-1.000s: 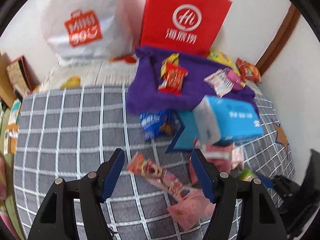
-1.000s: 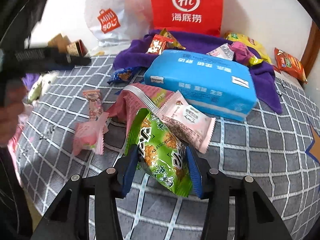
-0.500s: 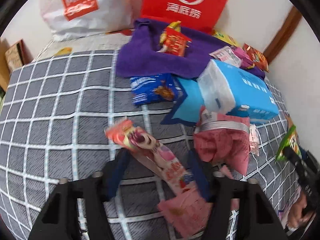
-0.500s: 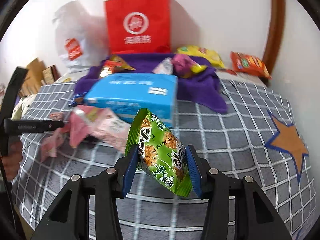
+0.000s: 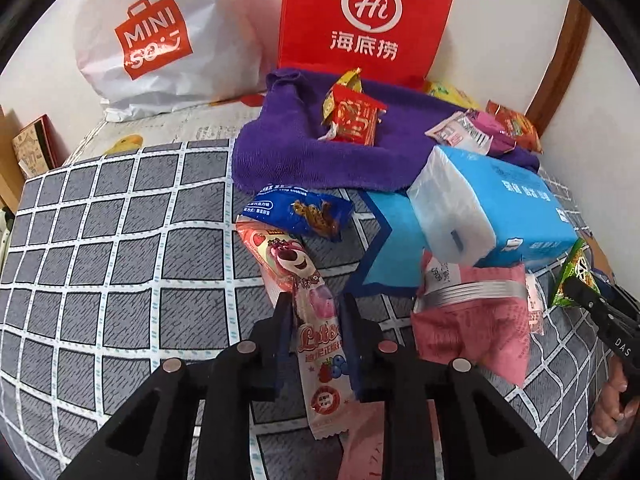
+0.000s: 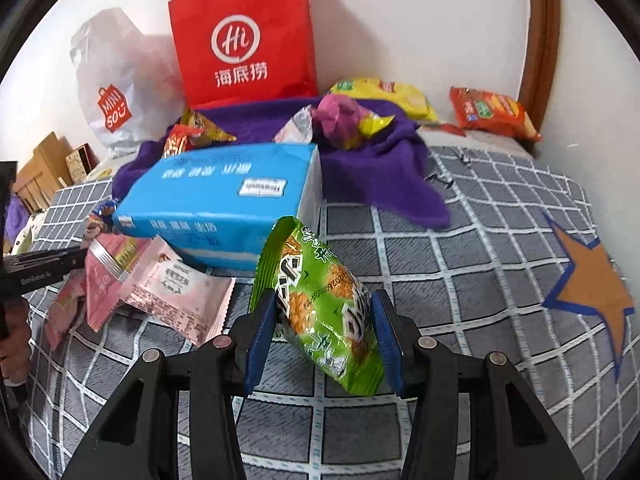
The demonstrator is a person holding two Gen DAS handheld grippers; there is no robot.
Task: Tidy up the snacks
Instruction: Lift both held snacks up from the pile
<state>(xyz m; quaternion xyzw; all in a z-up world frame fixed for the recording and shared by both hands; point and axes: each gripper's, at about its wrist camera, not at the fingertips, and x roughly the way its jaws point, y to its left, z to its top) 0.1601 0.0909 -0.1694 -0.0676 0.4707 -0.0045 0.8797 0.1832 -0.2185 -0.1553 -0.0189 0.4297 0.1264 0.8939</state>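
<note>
Left hand-held gripper angled down, pinching pink snack stick

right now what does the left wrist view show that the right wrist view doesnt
Only the left wrist view: the left gripper shut on the long pink bear snack strip, and the blue cookie packet's printed face.

Only the right wrist view: the right gripper shut on the green snack bag, and the orange star on the checked cover.

Both: the red paper bag, white Miniso bag, purple towel, blue tissue pack and pink packets.
</note>
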